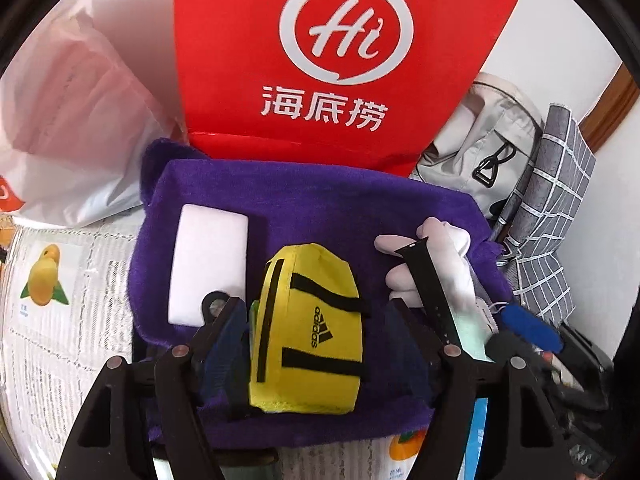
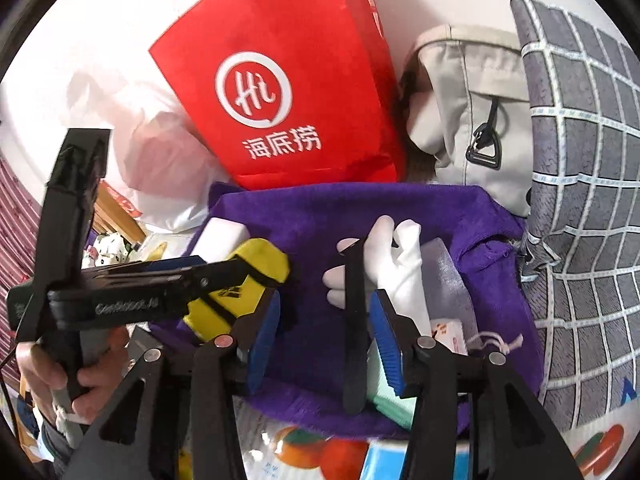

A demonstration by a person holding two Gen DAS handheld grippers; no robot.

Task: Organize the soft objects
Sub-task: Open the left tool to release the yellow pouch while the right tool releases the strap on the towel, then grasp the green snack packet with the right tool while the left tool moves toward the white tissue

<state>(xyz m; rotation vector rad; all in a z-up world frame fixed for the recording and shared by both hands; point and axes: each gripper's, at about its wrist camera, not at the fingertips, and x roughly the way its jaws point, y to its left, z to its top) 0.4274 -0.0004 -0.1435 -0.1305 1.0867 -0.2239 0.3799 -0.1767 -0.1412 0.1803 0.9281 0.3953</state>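
Observation:
A purple towel (image 1: 320,200) lies spread with several small things on it. A yellow zipped pouch (image 1: 312,332) rests on it between the fingers of my left gripper (image 1: 312,312), which is open, with a gap showing at the pouch's right side. A white block (image 1: 208,264) lies to the pouch's left. To the right are a white glove (image 1: 440,264) and a black watch strap (image 1: 432,292). In the right wrist view the strap (image 2: 354,320) lies between the blue pads of my open right gripper (image 2: 326,300), close to the right pad, with the glove (image 2: 400,264) just beyond. A pale green item (image 2: 388,396) lies under the strap.
A red paper bag (image 1: 340,60) stands behind the towel, a white plastic bag (image 1: 72,120) to its left. A grey backpack (image 1: 480,140) and grey checked cloth (image 1: 560,200) crowd the right. A fruit-printed table cover (image 1: 52,280) shows at the left. A hand (image 2: 52,368) holds the left gripper.

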